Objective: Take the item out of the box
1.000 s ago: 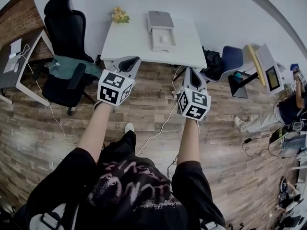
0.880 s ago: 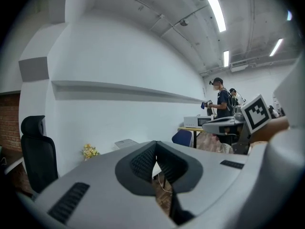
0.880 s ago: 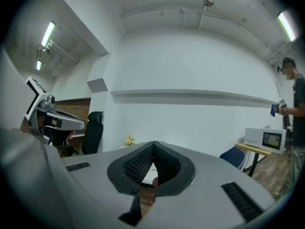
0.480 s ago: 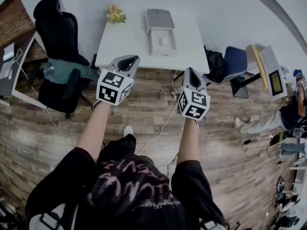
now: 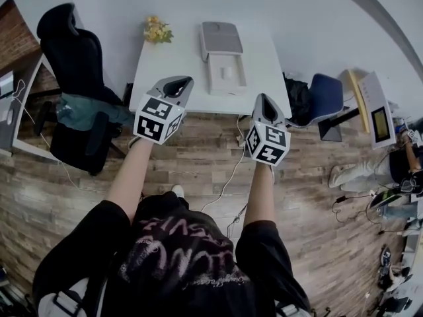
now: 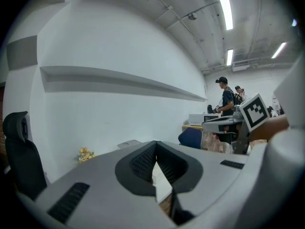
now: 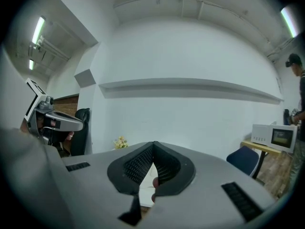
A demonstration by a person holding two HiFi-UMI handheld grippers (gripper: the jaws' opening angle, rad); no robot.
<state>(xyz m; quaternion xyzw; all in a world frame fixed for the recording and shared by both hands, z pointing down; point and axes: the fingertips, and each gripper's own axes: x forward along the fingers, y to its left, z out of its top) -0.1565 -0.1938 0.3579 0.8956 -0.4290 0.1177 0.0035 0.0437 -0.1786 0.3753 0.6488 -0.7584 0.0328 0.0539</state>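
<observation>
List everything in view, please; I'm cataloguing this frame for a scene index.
table: one, white, against the wall
box: one, grey lid behind white tray, on the table
item: one, small, pale, in the tray
flowers: one bunch, yellow, table's far left corner
office chair: one, black, left of table
cloth: one, teal, on that chair
side chair: one, blue, right of table
cable: one, white, on wood floor
left gripper: grey, jaws together, empty
right gripper: grey, jaws together, empty

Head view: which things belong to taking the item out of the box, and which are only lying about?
Job: open box, white item inside it, left gripper, right gripper.
Lying about: yellow flowers, black office chair, blue chair.
</observation>
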